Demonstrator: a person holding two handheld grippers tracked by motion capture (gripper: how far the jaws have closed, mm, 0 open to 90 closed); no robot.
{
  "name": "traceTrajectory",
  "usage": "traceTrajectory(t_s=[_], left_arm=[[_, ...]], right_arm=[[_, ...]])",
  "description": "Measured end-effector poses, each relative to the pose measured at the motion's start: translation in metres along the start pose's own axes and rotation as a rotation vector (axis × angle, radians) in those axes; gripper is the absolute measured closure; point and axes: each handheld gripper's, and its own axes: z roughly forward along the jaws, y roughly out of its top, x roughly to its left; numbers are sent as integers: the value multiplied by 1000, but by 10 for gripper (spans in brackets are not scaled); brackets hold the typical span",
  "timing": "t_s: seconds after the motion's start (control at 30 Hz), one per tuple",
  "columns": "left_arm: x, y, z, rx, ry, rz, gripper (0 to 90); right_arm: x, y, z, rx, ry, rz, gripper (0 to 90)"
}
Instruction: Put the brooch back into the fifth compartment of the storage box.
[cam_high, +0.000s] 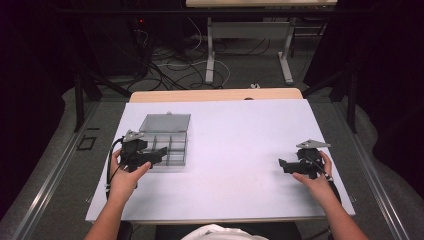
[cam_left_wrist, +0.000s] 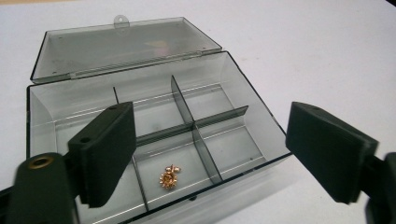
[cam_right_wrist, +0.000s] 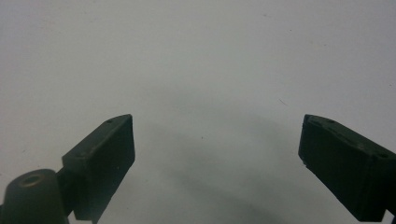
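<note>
Looking down from the high view, the left gripper (cam_high: 161, 154) hangs over the near edge of the clear compartment box (cam_high: 165, 134), lid thrown back, on the white table (cam_high: 240, 145); the right gripper (cam_high: 281, 165) rests well apart, jaws wide and empty.

From the left gripper view, its jaws stand open with nothing between them; a small gold ornament (cam_left_wrist: 169, 176) lies in the near middle compartment. Lifting straight up should keep the pads off the dividers (cam_left_wrist: 205, 154).

From the right gripper view, bare tabletop (cam_right_wrist: 196, 70) lies between the spread jaws.
</note>
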Motion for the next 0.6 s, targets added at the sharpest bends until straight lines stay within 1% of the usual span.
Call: traceTrajectory(t_s=[0.03, 0.07, 0.1, 0.13, 0.17, 0.2, 0.23, 0.27, 0.3, 0.33, 0.37, 0.4, 0.5, 0.6], left_arm=[[1, -1, -1, -1, 2, 5, 147], [1, -2, -3, 12, -7, 1, 131], [2, -3, -3, -2, 3, 3, 103], [2, -4, -4, 8, -3, -4, 78], [3, -6, -4, -6, 2, -12, 63], [5, -7, -6, 2, -1, -8, 54], [5, -9, -6, -13, 5, -14, 47], [7, -9, -8, -7, 2, -6, 38], [8, -11, -8, -23, 8, -13, 31], [10, -12, -9, -15, 4, -9, 23], [10, -14, -8, -31, 10, -17, 13], [12, -15, -9, -18, 10, -8, 3], [14, -19, -9, -27, 21, -8, 2], [16, -21, -9, -31, 21, -2, 2]], right_arm=[[0, 0, 0, -1, 1, 0, 103], [0, 0, 0, -2, 0, -3, 103], [0, 0, 0, -4, 1, -3, 102], [0, 0, -1, -4, 2, -2, 103], [0, 0, 0, -4, 5, 1, 102], [0, 0, 0, -4, 6, 0, 102], [0, 0, -1, -1, 5, 4, 102], [0, 0, 0, -2, 11, 9, 103], [0, 0, 0, -2, 10, 10, 103], [0, 0, 0, -1, 9, 9, 102], [-1, 0, 0, 0, 8, 7, 104], [0, -1, 0, 0, 9, 11, 105], [-1, -1, 0, -2, 7, 5, 106], [0, -1, 0, 4, 8, 10, 107]])
